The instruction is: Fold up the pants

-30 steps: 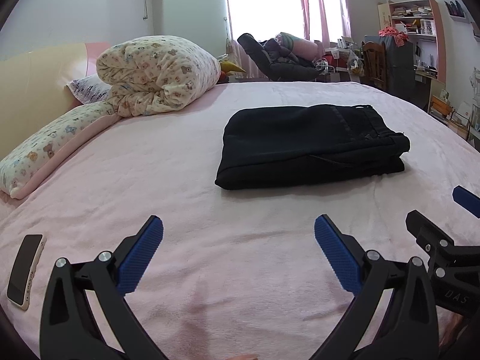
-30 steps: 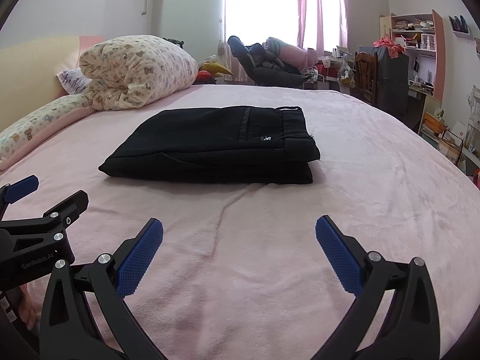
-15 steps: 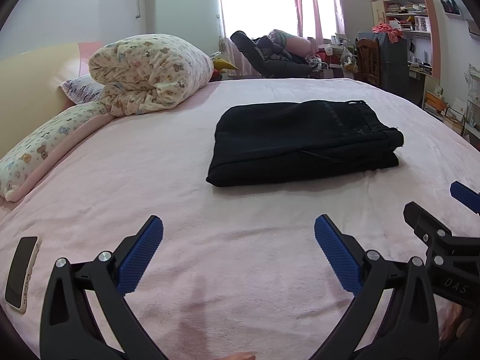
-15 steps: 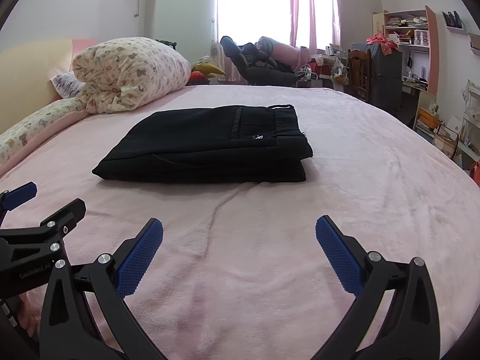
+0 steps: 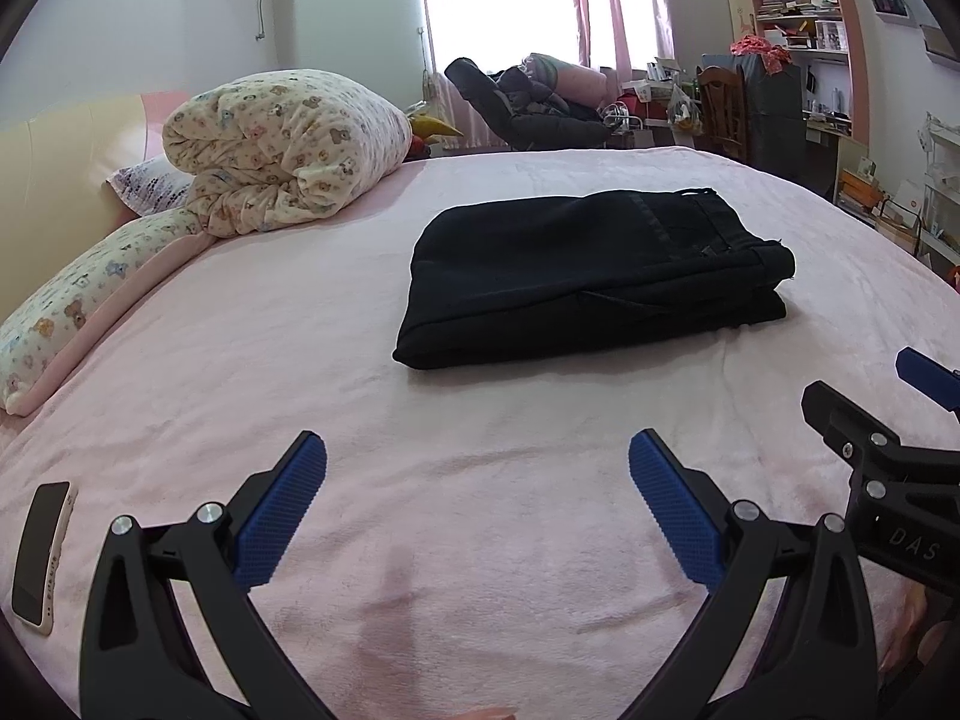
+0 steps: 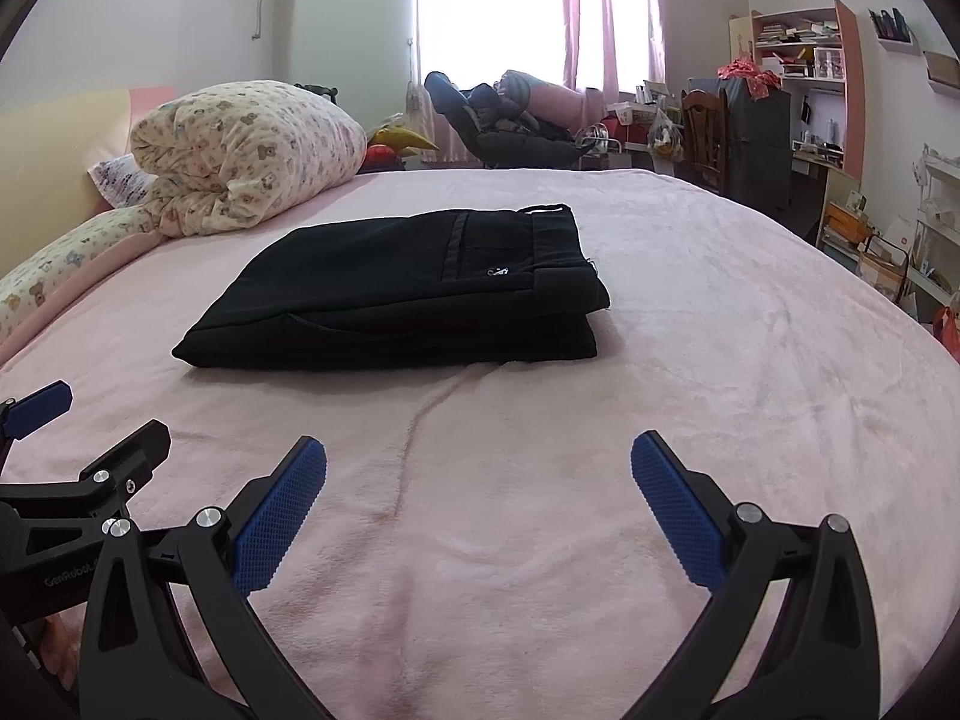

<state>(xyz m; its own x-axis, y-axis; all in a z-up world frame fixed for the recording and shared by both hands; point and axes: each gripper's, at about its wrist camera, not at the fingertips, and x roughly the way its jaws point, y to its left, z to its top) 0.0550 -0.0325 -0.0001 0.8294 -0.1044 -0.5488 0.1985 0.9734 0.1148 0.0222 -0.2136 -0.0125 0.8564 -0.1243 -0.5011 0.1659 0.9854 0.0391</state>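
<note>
Black pants (image 5: 588,276) lie folded into a compact rectangle in the middle of the pink bed (image 5: 300,360), waistband on the right; in the right wrist view the pants (image 6: 408,288) show a back pocket on top. My left gripper (image 5: 477,504) is open over bare blanket, well short of the pants, holding nothing. My right gripper (image 6: 478,504) is open too, also short of the pants and empty. Each gripper shows at the edge of the other's view: the right one (image 5: 888,420), the left one (image 6: 78,456).
A rolled teddy-print duvet (image 5: 282,150) and a long pillow (image 5: 78,300) lie at the bed's left head end. A phone (image 5: 39,546) rests on the blanket near left. A reclined chair with clothes (image 5: 528,108), a wooden chair and shelves (image 5: 804,48) stand beyond the bed.
Both grippers have drawn back slightly from the folded pants and tilted a little; both stay open and empty. The pants have not moved.
</note>
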